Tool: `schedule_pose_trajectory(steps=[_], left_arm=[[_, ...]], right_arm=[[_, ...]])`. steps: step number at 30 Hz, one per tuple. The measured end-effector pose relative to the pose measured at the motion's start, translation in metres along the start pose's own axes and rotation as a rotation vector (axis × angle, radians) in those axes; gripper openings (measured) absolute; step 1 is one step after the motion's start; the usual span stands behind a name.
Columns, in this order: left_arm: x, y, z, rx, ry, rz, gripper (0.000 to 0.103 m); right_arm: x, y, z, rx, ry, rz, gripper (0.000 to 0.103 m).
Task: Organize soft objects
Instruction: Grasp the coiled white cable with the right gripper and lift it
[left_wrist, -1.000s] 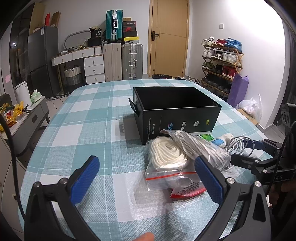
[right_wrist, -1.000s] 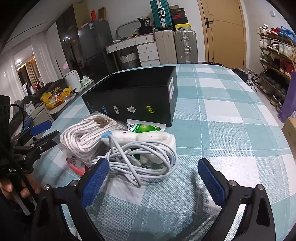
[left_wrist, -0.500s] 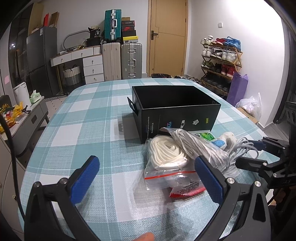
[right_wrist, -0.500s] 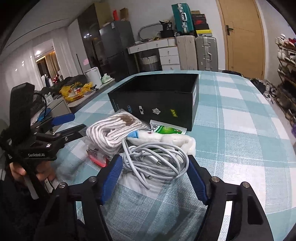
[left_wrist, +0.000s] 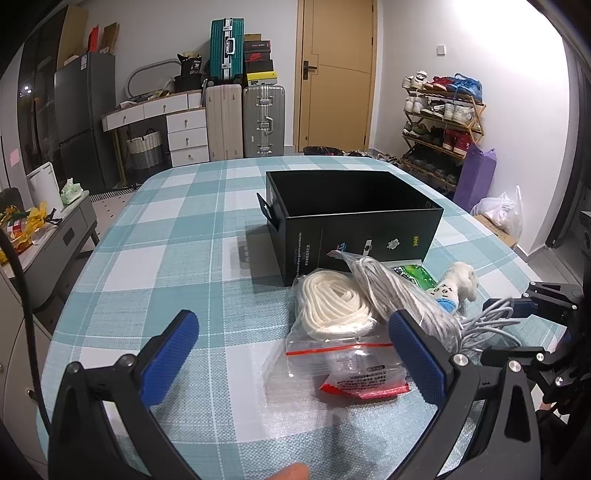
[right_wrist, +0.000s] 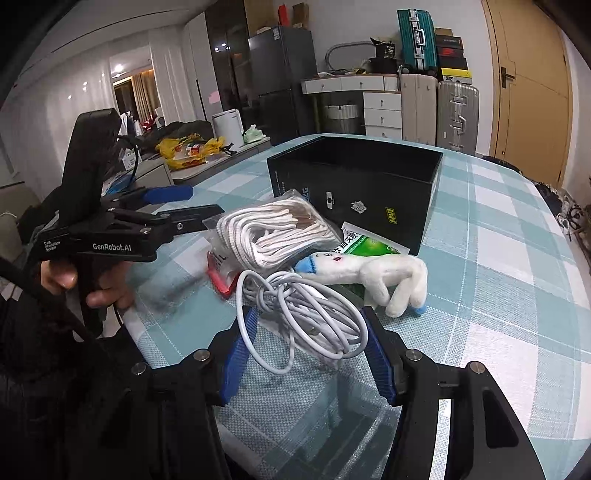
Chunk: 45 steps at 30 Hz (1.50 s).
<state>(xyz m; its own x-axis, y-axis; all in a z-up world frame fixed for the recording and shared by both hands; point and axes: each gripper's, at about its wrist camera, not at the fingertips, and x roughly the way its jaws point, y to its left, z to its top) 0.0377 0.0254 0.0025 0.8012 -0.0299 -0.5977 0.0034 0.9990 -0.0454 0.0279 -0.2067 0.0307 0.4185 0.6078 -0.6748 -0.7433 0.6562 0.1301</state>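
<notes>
You are bringing the right gripper (right_wrist: 306, 347) around the coiled white cable (right_wrist: 303, 314), low centre of the right wrist view, its fingers partly apart and flanking the coil, apparently not yet clamped. Gather several loops, not one strand. The black box (right_wrist: 354, 184) is sitting just behind the pile. The left gripper (left_wrist: 291, 354) is hovering wide apart and empty. The bagged rope (left_wrist: 332, 306) is hiding part of the plush toy (right_wrist: 373, 269).
</notes>
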Motion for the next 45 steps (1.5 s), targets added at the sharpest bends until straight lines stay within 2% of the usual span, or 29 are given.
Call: schedule_pose_trajectory(steps=[7, 14, 18, 22, 29, 33, 39, 45], left_arm=[[0.0, 0.005, 0.001, -0.019, -0.008, -0.002, 0.103], [-0.001, 0.005, 0.001, -0.015, -0.01, -0.006, 0.103], [-0.001, 0.004, 0.001, -0.018, -0.011, -0.006, 0.103], [-0.002, 0.003, 0.002, -0.019, -0.013, -0.008, 0.103], [-0.003, 0.003, 0.002, -0.02, -0.014, -0.008, 0.103], [-0.003, 0.003, 0.002, -0.02, -0.014, -0.009, 0.103], [-0.003, 0.003, 0.002, -0.022, -0.015, -0.008, 0.103], [-0.003, 0.006, 0.002, -0.035, -0.014, -0.012, 0.103]], right_arm=[[-0.007, 0.011, -0.007, -0.082, 0.037, 0.077, 0.059], [-0.006, 0.002, -0.008, -0.053, 0.022, 0.035, 0.059], [0.005, 0.005, -0.005, -0.03, 0.023, 0.049, 0.064], [0.023, 0.008, 0.003, 0.018, 0.045, 0.062, 0.064], [0.04, 0.02, 0.007, -0.006, 0.064, 0.002, 0.063], [0.044, 0.023, 0.008, -0.024, 0.058, -0.044, 0.051], [0.045, 0.025, 0.008, -0.063, 0.054, -0.061, 0.044], [0.025, 0.018, 0.004, -0.046, 0.01, -0.009, 0.035]])
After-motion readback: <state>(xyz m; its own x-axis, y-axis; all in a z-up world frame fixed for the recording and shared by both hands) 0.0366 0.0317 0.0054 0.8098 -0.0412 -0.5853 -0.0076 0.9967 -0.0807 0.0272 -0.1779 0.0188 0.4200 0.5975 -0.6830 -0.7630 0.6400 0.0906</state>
